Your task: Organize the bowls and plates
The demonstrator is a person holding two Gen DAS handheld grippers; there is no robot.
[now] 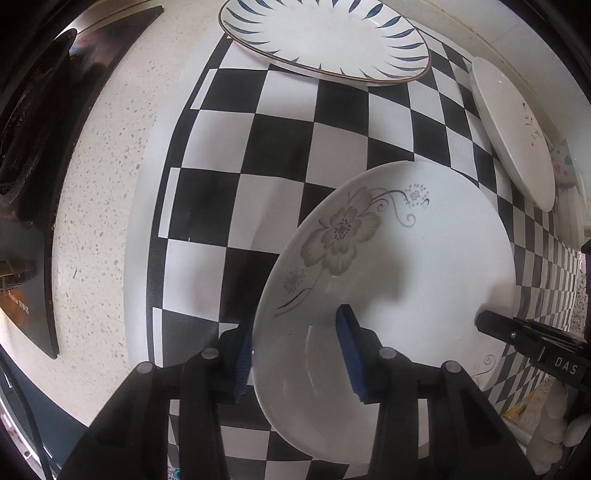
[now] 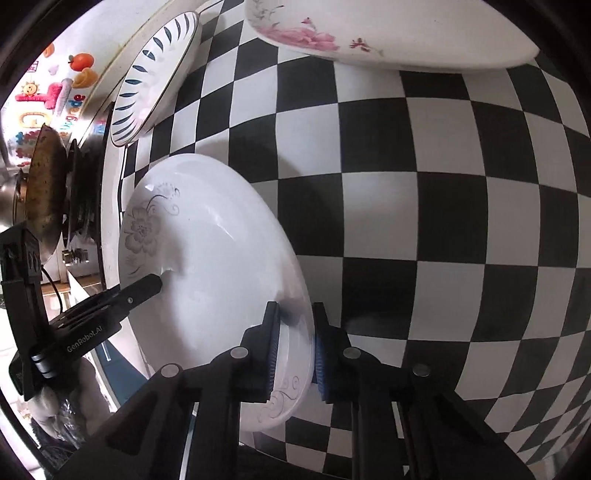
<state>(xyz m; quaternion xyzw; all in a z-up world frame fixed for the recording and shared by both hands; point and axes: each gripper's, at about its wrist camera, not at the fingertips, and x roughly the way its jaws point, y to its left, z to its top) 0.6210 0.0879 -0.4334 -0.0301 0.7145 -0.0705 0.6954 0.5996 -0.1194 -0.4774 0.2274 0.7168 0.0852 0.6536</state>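
A white deep plate with a grey flower print lies on the black-and-white checkered mat. My left gripper straddles its near rim, one blue pad outside and one on the inner wall, both against the plate. My right gripper is shut on the opposite rim, pads pressing both sides. Each view shows the other gripper's black fingertip on the plate. A blue-leaf plate and a pink-flower plate lie farther off on the mat.
Another white plate with a small branch print lies at the mat's right edge. A speckled counter runs beside the mat, with a black hob and a worn pan beyond it. Colourful stickers cover the wall.
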